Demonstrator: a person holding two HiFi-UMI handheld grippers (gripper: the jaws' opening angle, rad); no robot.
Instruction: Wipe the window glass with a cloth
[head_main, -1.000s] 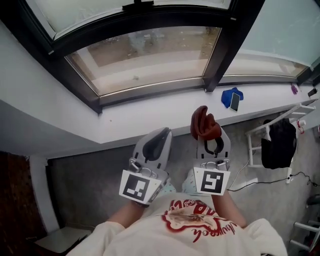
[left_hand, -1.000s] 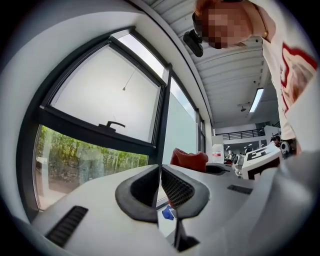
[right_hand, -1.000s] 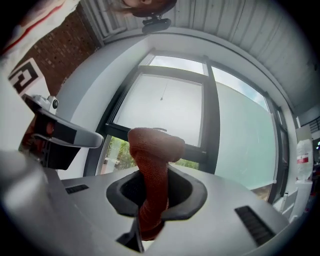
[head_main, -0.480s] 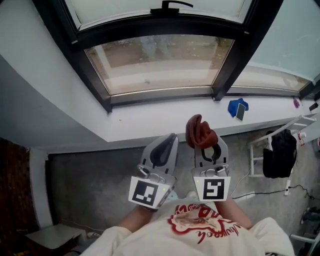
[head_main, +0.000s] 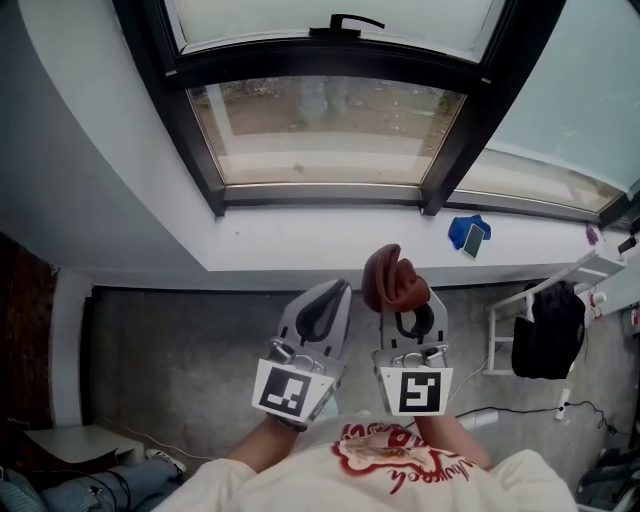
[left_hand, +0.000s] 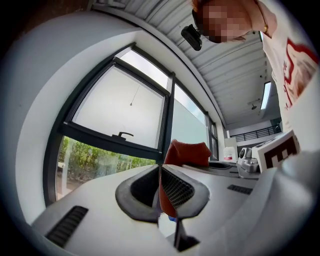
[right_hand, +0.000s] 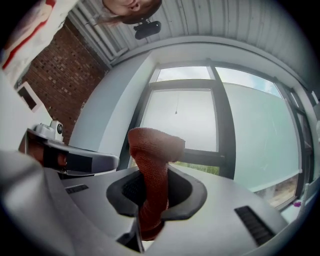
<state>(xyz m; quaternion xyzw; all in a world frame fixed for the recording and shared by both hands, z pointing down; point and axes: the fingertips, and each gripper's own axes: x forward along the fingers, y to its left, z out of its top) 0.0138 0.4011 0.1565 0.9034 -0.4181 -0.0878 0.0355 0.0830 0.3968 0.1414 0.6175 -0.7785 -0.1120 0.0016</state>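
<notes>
Window glass (head_main: 320, 130) has drifted toward upper centre. We hold the rust-red cloth (head_main: 393, 280) clamped upright in right tongs (head_main: 408, 312), ready to wipe; left tongs (head_main: 325, 305) closed, empty.

The right gripper (head_main: 408, 300) and cloth (head_main: 393, 280) now sit lower, farther from the window glass (head_main: 325, 130)

Daylight from window (head_main: 325, 125), glass bright, floor below dim; both gripper views fisheye-warped with dark rims, sharp.
</notes>
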